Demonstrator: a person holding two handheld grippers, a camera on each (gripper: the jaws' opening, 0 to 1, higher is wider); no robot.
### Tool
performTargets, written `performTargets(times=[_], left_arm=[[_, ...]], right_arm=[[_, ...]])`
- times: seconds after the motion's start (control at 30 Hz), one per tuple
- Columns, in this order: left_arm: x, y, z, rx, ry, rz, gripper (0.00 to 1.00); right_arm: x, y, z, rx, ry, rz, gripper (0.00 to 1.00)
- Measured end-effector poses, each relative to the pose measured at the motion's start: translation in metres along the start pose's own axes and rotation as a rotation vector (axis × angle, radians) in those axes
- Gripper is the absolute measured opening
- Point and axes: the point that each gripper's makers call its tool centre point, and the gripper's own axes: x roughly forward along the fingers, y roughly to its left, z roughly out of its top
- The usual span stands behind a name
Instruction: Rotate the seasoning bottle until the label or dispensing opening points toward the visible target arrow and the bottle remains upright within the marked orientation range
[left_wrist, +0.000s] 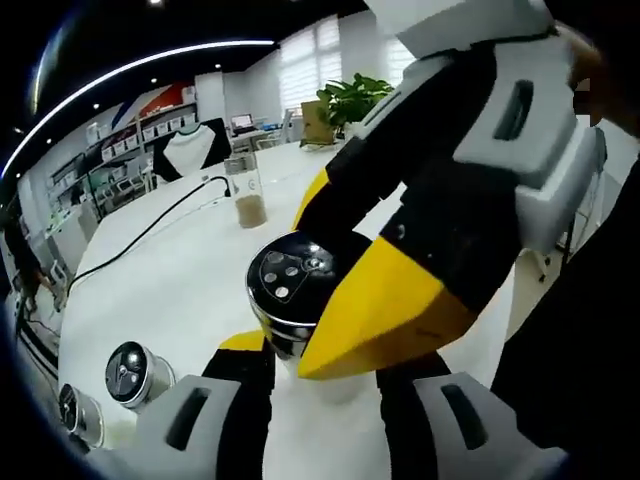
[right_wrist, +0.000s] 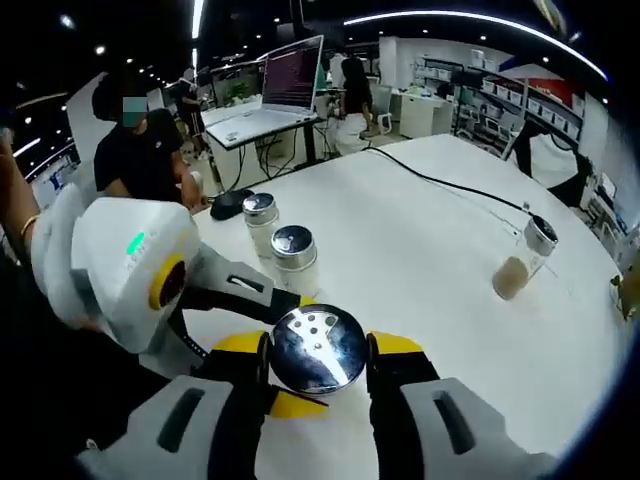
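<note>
Right gripper (right_wrist: 318, 362): yellow-tipped fingers (right_wrist: 398, 346) pinch the seasoning bottle (right_wrist: 318, 350) from both sides at its perforated chrome cap. Left gripper (left_wrist: 318, 352): 1 finger (left_wrist: 246, 342) touches the same cap; whether the other does, I cannot tell. The bottle stands upright on the white tabletop (right_wrist: 420, 250). Just beyond stand 2 chrome-capped shakers (right_wrist: 283, 243). Farther off, well apart, a glass jar (right_wrist: 522, 260) holds brown powder. A black cable (right_wrist: 450, 183) crosses toward the far edge
</note>
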Motion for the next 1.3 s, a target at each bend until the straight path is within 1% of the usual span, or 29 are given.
performTargets(times=[0.03, 0.1, 0.13, 0.23, 0.27, 0.3, 0.4, 0.43, 0.47, 0.5, 0.53, 0.57, 0.6, 0.63, 0.7, 0.73, 0.77, 0.83, 0.9, 0.97, 1.07, 1.13, 1.17, 1.2, 1.3], left_arm=[[0.000, 0.000, 0.000, -0.002, 0.001, -0.001, 0.42], [0.000, -0.001, -0.001, 0.020, 0.006, -0.019, 0.42], [-0.001, -0.001, -0.001, 0.034, 0.001, -0.045, 0.42], [-0.003, -0.001, 0.000, 0.008, -0.026, -0.108, 0.41], [-0.003, -0.002, -0.002, 0.007, -0.022, -0.139, 0.41], [-0.004, -0.003, -0.003, 0.013, -0.017, -0.159, 0.41], [-0.005, -0.003, -0.003, 0.051, -0.018, -0.192, 0.41], [-0.005, -0.004, -0.002, 0.065, -0.017, -0.215, 0.41], [-0.005, -0.004, -0.003, 0.063, -0.014, -0.229, 0.41], [-0.005, -0.008, -0.002, 0.072, -0.019, -0.280, 0.41], [-0.005, -0.009, -0.001, 0.075, -0.026, -0.302, 0.42], [-0.004, -0.008, -0.002, 0.072, -0.022, -0.313, 0.42], [-0.004, -0.009, -0.002, 0.087, -0.016, -0.340, 0.43], [-0.004, -0.010, -0.001, 0.100, -0.014, -0.355, 0.43], [-0.005, -0.014, -0.001, 0.148, -0.005, -0.418, 0.43], [-0.004, -0.014, -0.001, 0.153, 0.000, -0.429, 0.43], [-0.004, -0.015, -0.002, 0.154, 0.005, -0.451, 0.43], [-0.003, -0.015, -0.002, 0.145, 0.002, -0.472, 0.44], [-0.002, -0.015, -0.003, 0.138, 0.002, -0.480, 0.44], [-0.002, -0.016, -0.003, 0.139, 0.000, -0.473, 0.44], [0.000, -0.015, -0.003, 0.105, -0.016, -0.436, 0.43], [0.004, -0.013, -0.001, 0.034, -0.052, -0.372, 0.43], [0.005, -0.013, -0.001, 0.019, -0.063, -0.351, 0.43], [0.005, -0.013, -0.001, 0.000, -0.068, -0.329, 0.43], [0.007, -0.013, 0.001, -0.043, -0.081, -0.259, 0.43]], right_arm=[[0.000, 0.000, 0.000, -0.006, 0.002, 0.004, 0.36], [-0.001, 0.001, -0.002, -0.056, 0.021, 0.027, 0.36], [-0.001, 0.001, -0.002, -0.071, 0.026, 0.036, 0.36], [-0.001, 0.001, -0.002, -0.116, 0.022, 0.078, 0.36], [-0.001, 0.003, -0.002, -0.141, 0.024, 0.100, 0.36], [-0.001, 0.004, -0.003, -0.170, 0.028, 0.124, 0.36], [-0.001, 0.007, -0.004, -0.213, 0.040, 0.161, 0.36], [-0.001, 0.008, -0.004, -0.248, 0.056, 0.203, 0.36], [-0.002, 0.009, -0.005, -0.262, 0.067, 0.222, 0.36], [-0.002, 0.009, -0.007, -0.318, 0.082, 0.260, 0.36], [-0.002, 0.010, -0.007, -0.342, 0.086, 0.281, 0.36], [-0.003, 0.011, -0.008, -0.370, 0.090, 0.297, 0.36], [-0.003, 0.012, -0.009, -0.411, 0.102, 0.322, 0.36], [-0.003, 0.012, -0.009, -0.426, 0.107, 0.329, 0.36], [-0.005, 0.013, -0.011, -0.468, 0.145, 0.353, 0.36], [-0.004, 0.014, -0.011, -0.487, 0.149, 0.362, 0.36], [-0.004, 0.015, -0.011, -0.491, 0.152, 0.365, 0.36], [-0.003, 0.015, -0.011, -0.494, 0.155, 0.370, 0.36], [-0.003, 0.014, -0.011, -0.488, 0.156, 0.371, 0.36], [-0.004, 0.014, -0.012, -0.472, 0.153, 0.365, 0.36], [-0.004, 0.012, -0.014, -0.404, 0.157, 0.323, 0.36], [-0.005, 0.008, -0.016, -0.350, 0.169, 0.276, 0.36], [-0.006, 0.007, -0.017, -0.336, 0.175, 0.261, 0.36], [-0.007, 0.005, -0.018, -0.314, 0.177, 0.227, 0.36], [-0.007, 0.006, -0.014, -0.212, 0.147, 0.168, 0.37]])
